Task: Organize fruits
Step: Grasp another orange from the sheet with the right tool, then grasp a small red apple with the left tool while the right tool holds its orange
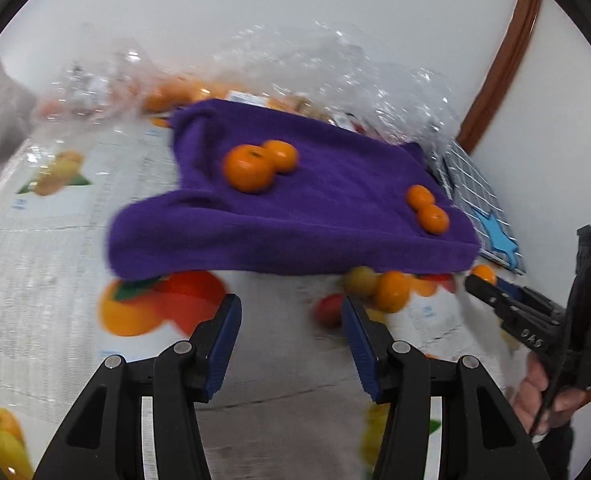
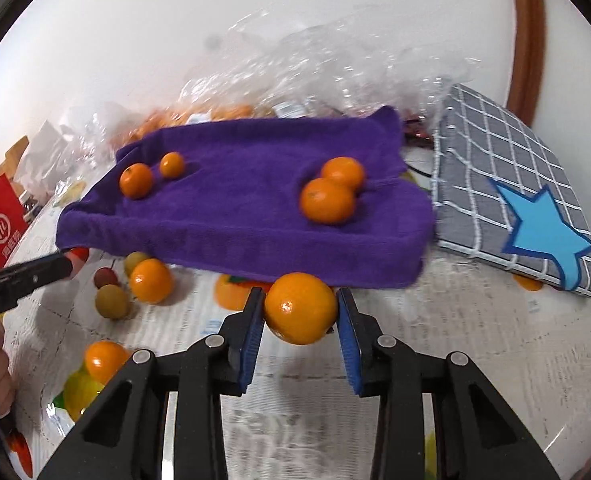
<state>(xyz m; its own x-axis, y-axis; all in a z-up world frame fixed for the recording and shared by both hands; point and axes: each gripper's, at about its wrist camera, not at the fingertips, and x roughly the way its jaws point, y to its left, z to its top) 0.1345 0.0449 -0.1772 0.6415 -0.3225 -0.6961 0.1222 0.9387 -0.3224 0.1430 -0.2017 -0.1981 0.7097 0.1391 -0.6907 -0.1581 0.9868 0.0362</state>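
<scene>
A fruit-printed tablecloth (image 2: 475,344) lies under a purple towel (image 2: 247,216) bearing four mandarins in two pairs. The right gripper (image 2: 300,312) clamps a round mandarin (image 2: 300,308), no long axis, by the towel's near edge. The left gripper (image 1: 291,320) hangs parted, holding nothing.

Plain white wall (image 2: 143,40) behind — curved brown wooden trim (image 2: 529,32) at right.

The purple towel (image 2: 255,208) hides part of the printed fruit beneath; bagged oranges (image 1: 167,96) behind blur.

Printed tablecloth (image 2: 475,340) bears purple towel (image 2: 235,216), checked cushion (image 2: 495,168), loose oranges (image 2: 150,280).
</scene>
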